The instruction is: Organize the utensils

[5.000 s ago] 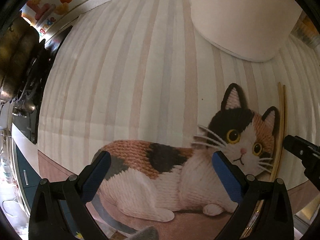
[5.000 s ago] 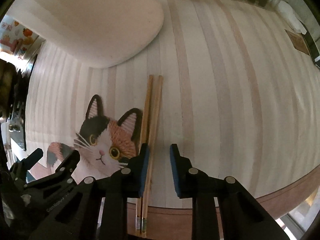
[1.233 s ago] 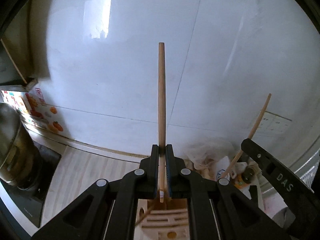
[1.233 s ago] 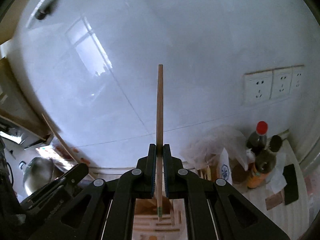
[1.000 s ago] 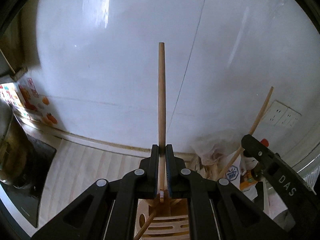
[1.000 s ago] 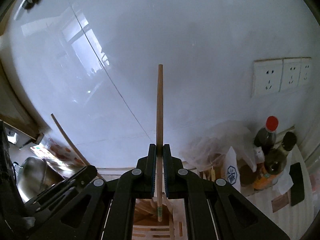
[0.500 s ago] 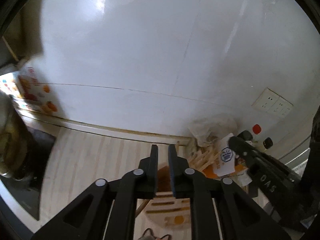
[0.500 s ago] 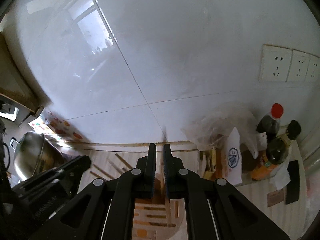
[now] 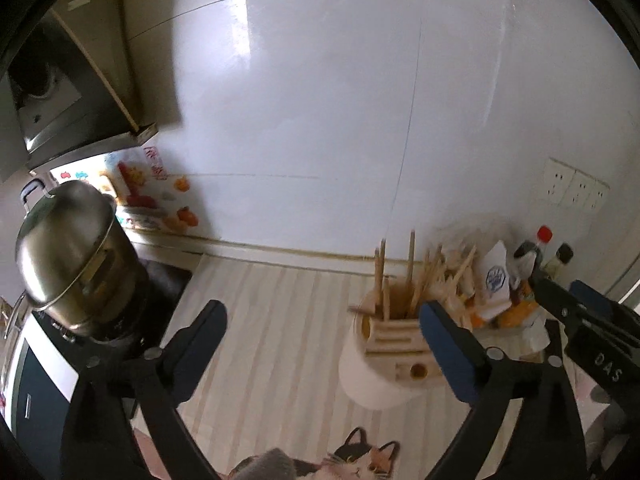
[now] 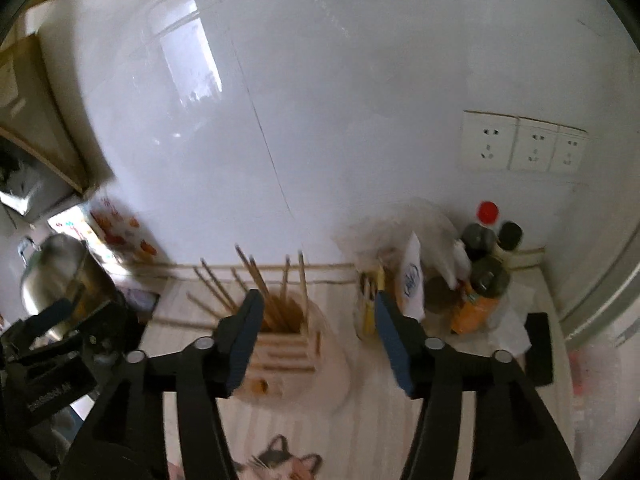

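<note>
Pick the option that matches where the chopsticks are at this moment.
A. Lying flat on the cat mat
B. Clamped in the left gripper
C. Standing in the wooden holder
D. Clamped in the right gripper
C: the chopsticks stand upright in the wooden holder, while the left gripper and right gripper have just been opening and have nothing between their jaws.

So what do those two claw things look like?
Each hand-held gripper, left and right, is black plastic with two angled fingers, blue pads on the inner faces and small silver screws at the joints. White letters "DAS" mark the right one's side in the left view.
</note>
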`<state>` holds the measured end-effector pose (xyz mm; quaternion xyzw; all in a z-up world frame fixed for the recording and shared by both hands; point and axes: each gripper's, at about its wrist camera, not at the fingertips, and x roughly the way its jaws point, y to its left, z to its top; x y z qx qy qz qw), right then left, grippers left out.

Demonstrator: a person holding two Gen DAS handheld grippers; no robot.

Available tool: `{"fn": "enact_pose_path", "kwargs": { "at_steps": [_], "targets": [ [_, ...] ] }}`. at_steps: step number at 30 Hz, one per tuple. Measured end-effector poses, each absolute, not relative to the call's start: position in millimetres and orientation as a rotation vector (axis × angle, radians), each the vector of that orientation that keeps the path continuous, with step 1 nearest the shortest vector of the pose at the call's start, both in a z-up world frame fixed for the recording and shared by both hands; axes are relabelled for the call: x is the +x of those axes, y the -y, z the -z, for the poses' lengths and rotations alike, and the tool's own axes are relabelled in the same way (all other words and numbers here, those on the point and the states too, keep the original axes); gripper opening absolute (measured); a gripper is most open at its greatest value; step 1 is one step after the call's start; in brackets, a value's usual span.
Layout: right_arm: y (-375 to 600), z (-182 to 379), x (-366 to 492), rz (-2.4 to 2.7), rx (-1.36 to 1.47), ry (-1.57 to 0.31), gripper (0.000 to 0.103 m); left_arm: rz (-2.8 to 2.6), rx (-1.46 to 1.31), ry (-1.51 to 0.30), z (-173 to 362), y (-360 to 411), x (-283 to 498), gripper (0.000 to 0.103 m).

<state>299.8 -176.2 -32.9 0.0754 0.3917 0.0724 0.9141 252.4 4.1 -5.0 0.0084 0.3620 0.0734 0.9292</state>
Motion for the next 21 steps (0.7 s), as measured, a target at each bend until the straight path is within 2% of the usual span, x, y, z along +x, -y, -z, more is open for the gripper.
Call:
{"fn": "enact_pose_path", "kwargs": {
  "at_steps": [2, 4, 6, 12, 21],
  "targets": [
    [175, 37, 289, -0.139, 0.132, -0.809, 0.077, -0.166, 0.03, -0.733, 12, -3, 243, 0.103],
    [173, 43, 280, -0.114, 0.088, -0.808, 0.093, -0.177, 0.044, -0.734, 18, -2, 239, 0.103],
    [171, 48, 272, -0.095, 0.056, -0.81, 0.098, -0.18, 0.041, -0.739, 23, -2, 235, 0.103],
    [172, 51, 253, -0.044, 0.04, -0.805, 0.102, -0.174, 0.036, -0.734, 24, -5, 215, 0.103],
    [167, 16, 180, 0.028, 0.054, -0.73, 0.103, -0.12, 0.039, -0.677, 0, -17, 145, 0.103]
  ]
}}
